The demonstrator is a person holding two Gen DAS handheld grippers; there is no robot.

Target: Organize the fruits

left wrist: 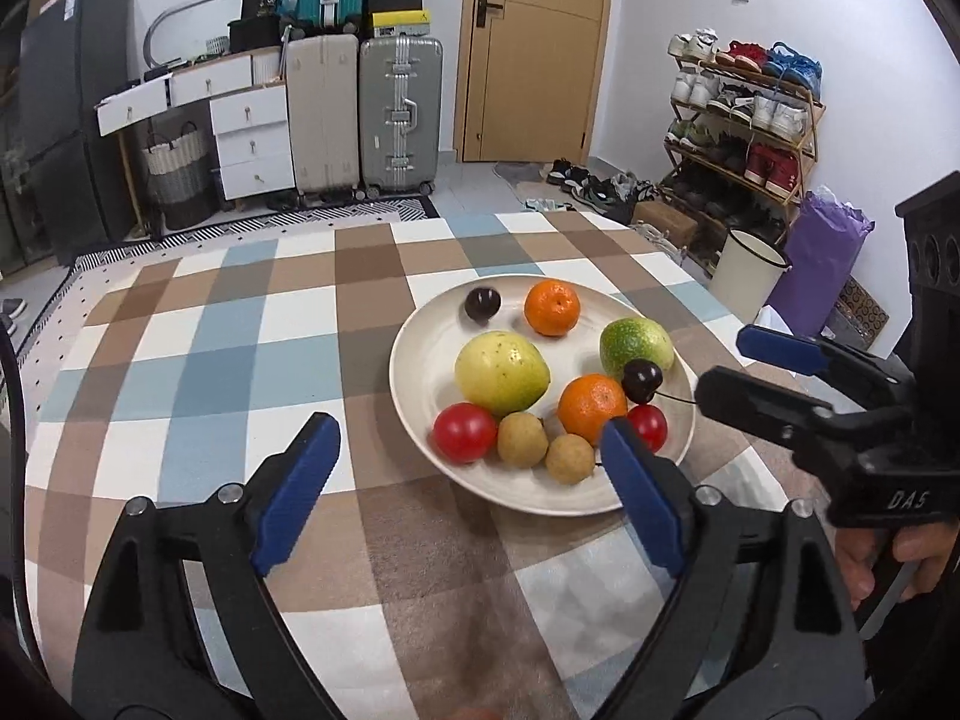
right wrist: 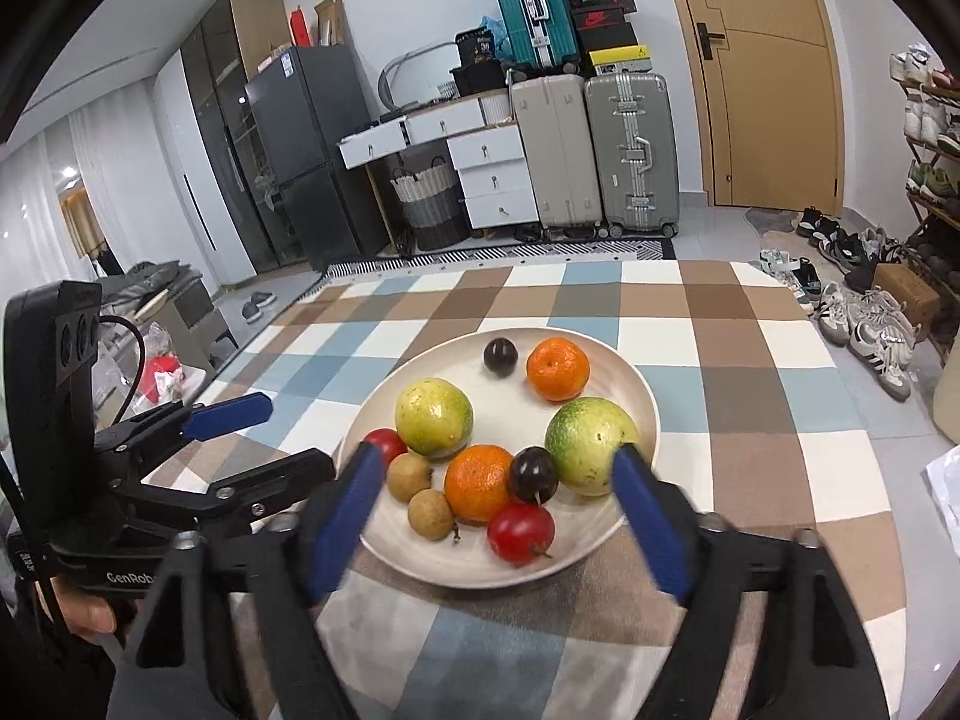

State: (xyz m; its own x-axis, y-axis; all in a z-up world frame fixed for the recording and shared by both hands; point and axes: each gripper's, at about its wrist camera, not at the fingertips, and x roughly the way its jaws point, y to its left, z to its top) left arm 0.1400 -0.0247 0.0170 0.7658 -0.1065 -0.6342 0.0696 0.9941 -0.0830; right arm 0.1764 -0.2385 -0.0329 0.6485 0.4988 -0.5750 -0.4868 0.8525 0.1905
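A checked tablecloth (right wrist: 750, 480) fills the lower frame, with a cream plate (right wrist: 642, 396) at centre holding all the fruit — two green-yellow guavas (right wrist: 433, 417), two oranges (right wrist: 557, 369), tomatoes, longans, dark plums. My right gripper (right wrist: 495, 516) and left gripper (left wrist: 468, 468) both gape wide at the plate's near edge — gripping nothing.

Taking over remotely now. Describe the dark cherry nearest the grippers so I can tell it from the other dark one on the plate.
Find the cream plate on the checked tablecloth. At its near side an orange sits beside a green-yellow fruit; the cherry is wedged between them, just above a red tomato. Unlike the lone dark fruit at the far rim, it touches neighbours.
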